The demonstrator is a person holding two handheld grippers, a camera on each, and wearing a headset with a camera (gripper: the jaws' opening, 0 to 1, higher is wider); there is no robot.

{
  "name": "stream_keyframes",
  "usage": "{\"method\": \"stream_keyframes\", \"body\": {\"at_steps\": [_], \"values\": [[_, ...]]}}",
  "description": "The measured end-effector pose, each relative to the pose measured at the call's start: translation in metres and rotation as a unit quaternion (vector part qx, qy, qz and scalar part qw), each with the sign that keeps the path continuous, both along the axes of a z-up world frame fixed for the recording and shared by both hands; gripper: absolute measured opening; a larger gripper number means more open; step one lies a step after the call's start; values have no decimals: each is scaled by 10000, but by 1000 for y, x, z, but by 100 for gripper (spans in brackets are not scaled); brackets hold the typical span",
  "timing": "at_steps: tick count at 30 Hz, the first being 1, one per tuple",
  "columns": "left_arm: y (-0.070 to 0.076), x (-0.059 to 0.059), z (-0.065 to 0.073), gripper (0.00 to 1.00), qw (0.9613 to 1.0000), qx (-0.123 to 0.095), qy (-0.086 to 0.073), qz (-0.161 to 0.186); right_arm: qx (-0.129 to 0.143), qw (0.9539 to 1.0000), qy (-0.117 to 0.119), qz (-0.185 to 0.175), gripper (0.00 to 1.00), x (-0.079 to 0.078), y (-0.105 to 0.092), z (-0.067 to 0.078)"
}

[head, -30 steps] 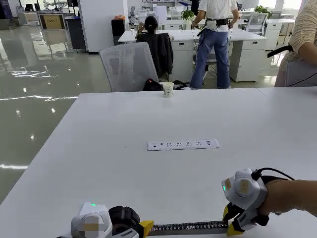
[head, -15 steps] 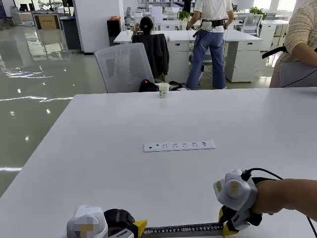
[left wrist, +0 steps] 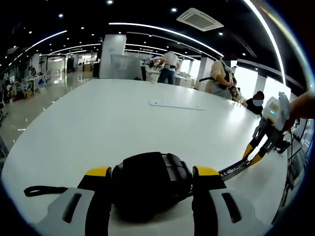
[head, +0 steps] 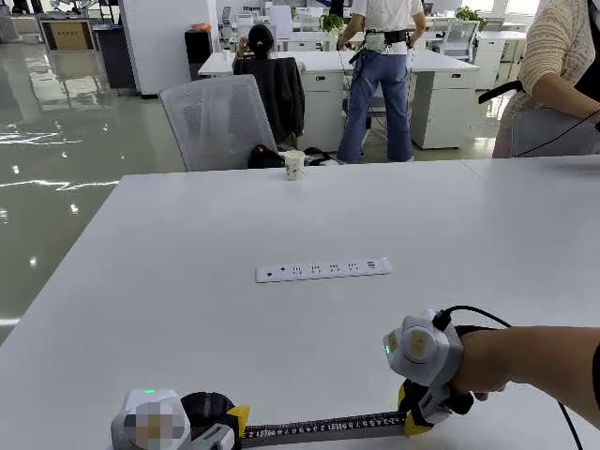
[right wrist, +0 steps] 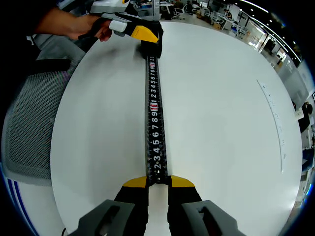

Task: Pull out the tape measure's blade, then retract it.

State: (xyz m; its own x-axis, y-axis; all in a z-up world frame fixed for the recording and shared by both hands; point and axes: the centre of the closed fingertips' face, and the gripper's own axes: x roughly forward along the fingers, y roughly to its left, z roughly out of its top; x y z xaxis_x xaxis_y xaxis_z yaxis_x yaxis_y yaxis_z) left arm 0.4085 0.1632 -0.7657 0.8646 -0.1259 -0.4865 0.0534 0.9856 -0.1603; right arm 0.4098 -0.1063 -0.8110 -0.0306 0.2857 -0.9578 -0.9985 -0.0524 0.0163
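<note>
One tape measure [left wrist: 147, 188] sits clamped in the left gripper [left wrist: 152, 171]; the right gripper [right wrist: 158, 183] pinches the tip of its one blade [right wrist: 154, 118], stretched between them. One power strip [head: 322, 269] lies beyond, well clear.

Head view overlooks table [head: 187, 328]; 2 gripper views face each other along blade [right wrist: 154, 123].

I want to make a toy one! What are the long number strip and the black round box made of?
The blade is probably thin metal with a dark coating and printed white numbers; it runs straight and flat. The case looks like matte black plastic or rubber, with moulded ridges.
</note>
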Motion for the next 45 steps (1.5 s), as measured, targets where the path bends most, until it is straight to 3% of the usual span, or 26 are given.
{"method": "stream_keyframes", "body": {"at_steps": [13, 15, 30, 45], "values": [[-2, -1, -7, 61, 9987, 239, 440, -56, -41, 9994, 9, -330, 11, 0, 0, 0], [-1, -2, -7, 61, 9985, 349, 413, -98, 2, 9993, -7, -364, 11, 0, 0, 0], [0, -2, -9, 61, 9986, 188, 484, -89, -104, 9991, -68, -410, 12, 0, 3, 0], [-1, -2, -11, 62, 9983, 170, 536, -122, -187, 9986, -72, -484, 12, 1, 6, 0]]}}
